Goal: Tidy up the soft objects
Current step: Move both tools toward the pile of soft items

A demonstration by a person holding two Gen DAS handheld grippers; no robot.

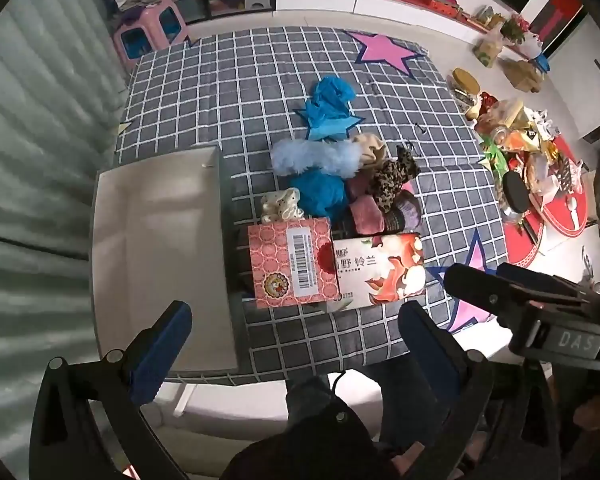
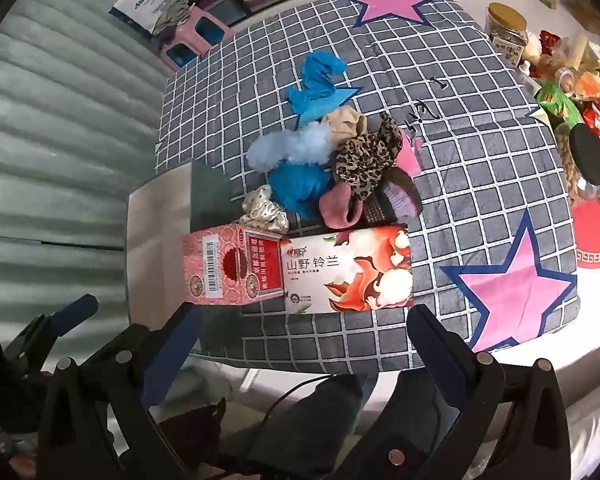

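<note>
We hold the left claw (image 1: 284,344) and the right claw (image 2: 304,340) at the near edge of the bench (image 1: 440,184), both released wide with nothing between their fingers. The soft things sit mid-bench in one heap (image 1: 340,176): a fluffy pale-blue piece (image 1: 312,156), blue cloth (image 1: 328,104), a leopard scrunchie (image 1: 392,180) and pink socks (image 1: 364,210). They look light and limp, so we judge a pinch at the bunched middle best. Left of the heap is an open grey box (image 1: 156,256). Nearer us, a tissue pack (image 2: 348,268) reads "山野铃兰", beside a pink carton (image 2: 228,272) with a barcode.
</note>
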